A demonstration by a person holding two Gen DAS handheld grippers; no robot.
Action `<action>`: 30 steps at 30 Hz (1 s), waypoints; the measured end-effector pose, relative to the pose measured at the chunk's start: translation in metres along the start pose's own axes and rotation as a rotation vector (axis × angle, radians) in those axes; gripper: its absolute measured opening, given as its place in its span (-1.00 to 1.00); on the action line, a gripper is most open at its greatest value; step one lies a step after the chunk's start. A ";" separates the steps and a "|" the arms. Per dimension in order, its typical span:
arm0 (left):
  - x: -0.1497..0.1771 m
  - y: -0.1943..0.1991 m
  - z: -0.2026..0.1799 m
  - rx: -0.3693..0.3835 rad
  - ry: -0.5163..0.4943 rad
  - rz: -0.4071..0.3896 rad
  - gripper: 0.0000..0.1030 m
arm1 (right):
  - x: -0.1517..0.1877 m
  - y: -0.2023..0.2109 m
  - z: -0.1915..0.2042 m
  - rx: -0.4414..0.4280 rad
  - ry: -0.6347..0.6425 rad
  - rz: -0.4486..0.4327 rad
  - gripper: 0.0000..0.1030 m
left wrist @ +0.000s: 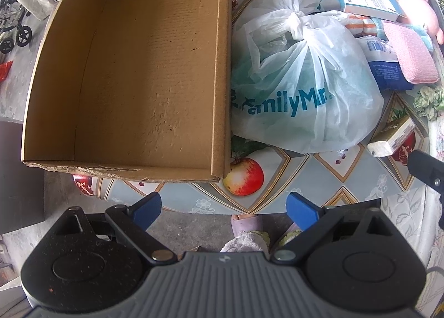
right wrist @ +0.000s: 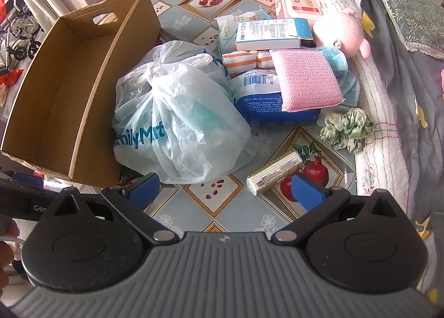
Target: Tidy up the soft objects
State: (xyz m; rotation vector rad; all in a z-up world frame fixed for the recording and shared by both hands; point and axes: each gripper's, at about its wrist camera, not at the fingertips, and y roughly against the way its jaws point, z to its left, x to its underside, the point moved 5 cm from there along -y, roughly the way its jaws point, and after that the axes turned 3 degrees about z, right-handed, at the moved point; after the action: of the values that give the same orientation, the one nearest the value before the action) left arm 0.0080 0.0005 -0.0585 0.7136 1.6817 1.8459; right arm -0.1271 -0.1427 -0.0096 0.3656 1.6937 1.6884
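an open brown cardboard box (right wrist: 59,90) with a cut-out handle hole stands empty at the table's left edge. touching its right wall slumps a knotted translucent white plastic bag (right wrist: 177,120) with teal lettering. behind the bag toward the table's far right corner lie orange-striped rolled cloths (right wrist: 244,61), a pink knitted pad (right wrist: 308,82), a pink plush toy (right wrist: 342,32) and a green scrunchie (right wrist: 347,129).

Sat on a table (right wrist: 222,201) covered with a fruit-patterned cloth: an open cardboard box (right wrist: 69,90) at the left, touched on its right by a knotted FamilyMart plastic bag (right wrist: 177,123). Lay farther right: a blue packet (right wrist: 266,107), a green scrunchie (right wrist: 347,129) and a gold-wrapped tissue pack (right wrist: 274,176), with striped cloths (right wrist: 244,61) and a wet-wipes pack (right wrist: 298,1) behind.
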 end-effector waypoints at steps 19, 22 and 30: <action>-0.003 0.000 -0.006 0.003 -0.032 -0.004 0.89 | -0.001 -0.003 -0.004 0.001 -0.016 0.010 0.97; -0.003 0.001 -0.007 0.005 -0.045 -0.011 0.89 | -0.001 -0.003 -0.005 0.002 -0.017 0.009 0.97; -0.003 0.002 -0.006 0.005 -0.062 -0.020 0.89 | -0.001 -0.002 -0.005 0.003 -0.018 0.007 0.97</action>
State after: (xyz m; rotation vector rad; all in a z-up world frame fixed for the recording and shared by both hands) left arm 0.0053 -0.0061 -0.0573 0.7461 1.6491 1.7880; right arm -0.1290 -0.1480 -0.0120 0.3879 1.6833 1.6835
